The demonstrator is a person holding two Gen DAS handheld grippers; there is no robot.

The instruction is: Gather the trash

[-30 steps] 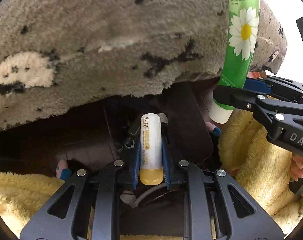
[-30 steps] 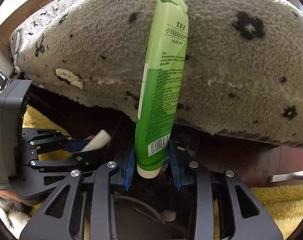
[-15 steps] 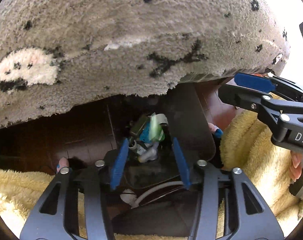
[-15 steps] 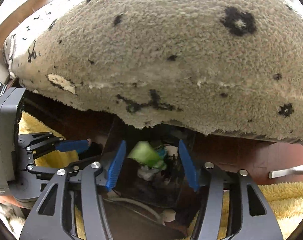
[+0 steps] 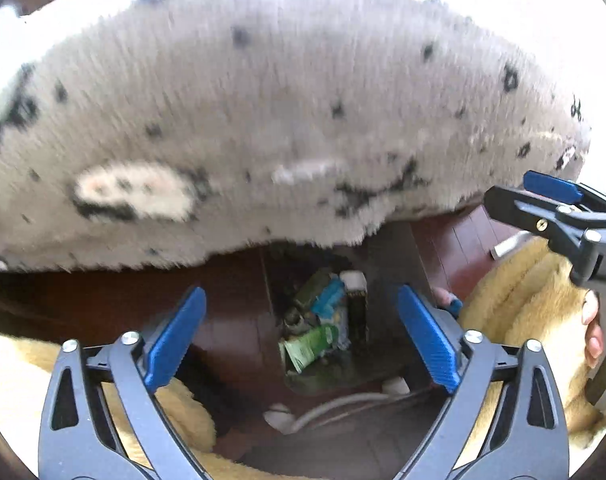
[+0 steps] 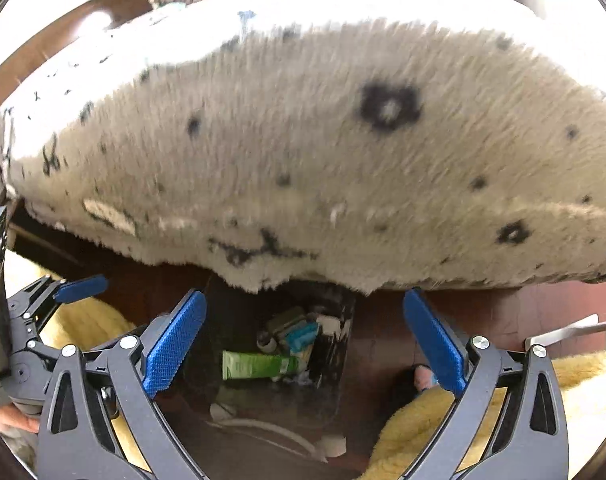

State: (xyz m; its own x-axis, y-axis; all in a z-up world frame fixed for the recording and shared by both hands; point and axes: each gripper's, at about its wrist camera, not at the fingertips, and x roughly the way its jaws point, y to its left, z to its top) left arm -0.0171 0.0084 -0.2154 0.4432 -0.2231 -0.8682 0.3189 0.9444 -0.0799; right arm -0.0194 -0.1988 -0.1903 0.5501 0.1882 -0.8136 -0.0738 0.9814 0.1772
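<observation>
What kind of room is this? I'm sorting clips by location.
Probably a bedroom: a fuzzy spotted blanket draped over what looks like a bed, dark wood floor, and a small dark trash bin beside it holding discarded tubes.

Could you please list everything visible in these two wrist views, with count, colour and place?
blanket: one, grey-beige with black marks, fills the upper half.
bin: one, dark, on the floor below both claws.
tube: one, green, lying in the bin.
other trash: several pieces, blue, white and dark, in the bin.
floor: dark red-brown wood.
robe: yellow, fluffy, along the lower edges.
left claw: black, blue pads, open, empty.
right claw: black, blue pads, open, empty.
</observation>
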